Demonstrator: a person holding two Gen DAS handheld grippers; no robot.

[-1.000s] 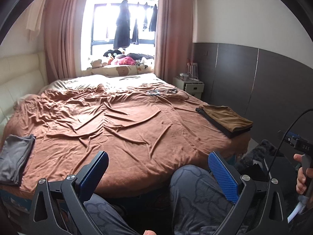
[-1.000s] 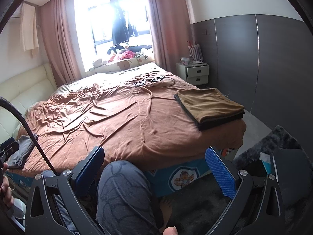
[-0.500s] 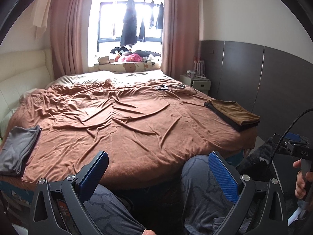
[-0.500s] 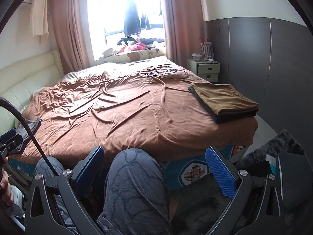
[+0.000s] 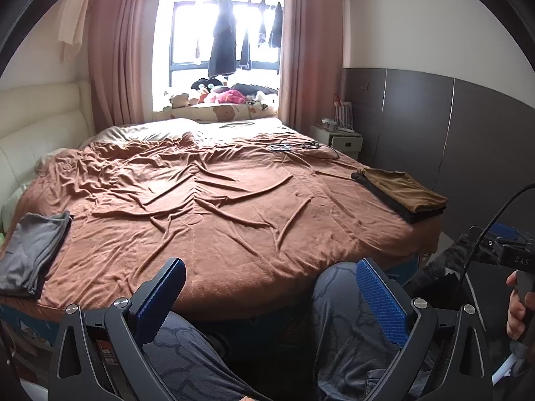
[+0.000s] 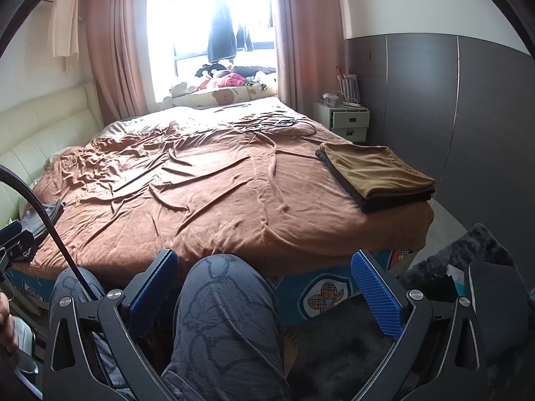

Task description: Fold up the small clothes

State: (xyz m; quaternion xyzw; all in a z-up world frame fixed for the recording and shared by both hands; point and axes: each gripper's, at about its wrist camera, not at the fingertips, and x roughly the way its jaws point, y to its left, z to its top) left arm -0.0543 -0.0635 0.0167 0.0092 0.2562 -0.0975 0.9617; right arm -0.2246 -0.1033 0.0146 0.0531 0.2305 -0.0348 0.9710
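A folded grey garment (image 5: 31, 250) lies on the near left corner of the bed (image 5: 217, 207); in the right wrist view only a bit of the grey garment (image 6: 50, 212) shows. A folded tan garment on a black one (image 5: 406, 197) rests at the bed's right edge; the same tan-and-black stack (image 6: 378, 173) appears in the right wrist view. My left gripper (image 5: 269, 279) is open and empty, held over the person's knees short of the bed. My right gripper (image 6: 264, 274) is open and empty too, above a knee.
The brown bedspread (image 6: 217, 183) is wrinkled, with cables (image 6: 271, 123) near its far side. A white nightstand (image 6: 349, 120) stands at the far right by the dark wall. Dark fluffy stuff (image 6: 481, 247) lies on the floor at right. The person's legs (image 6: 227, 317) fill the foreground.
Both views have tilted up and swung slightly, so the bed sits lower and more centred. Both grippers stay open and nothing on the bed has moved.
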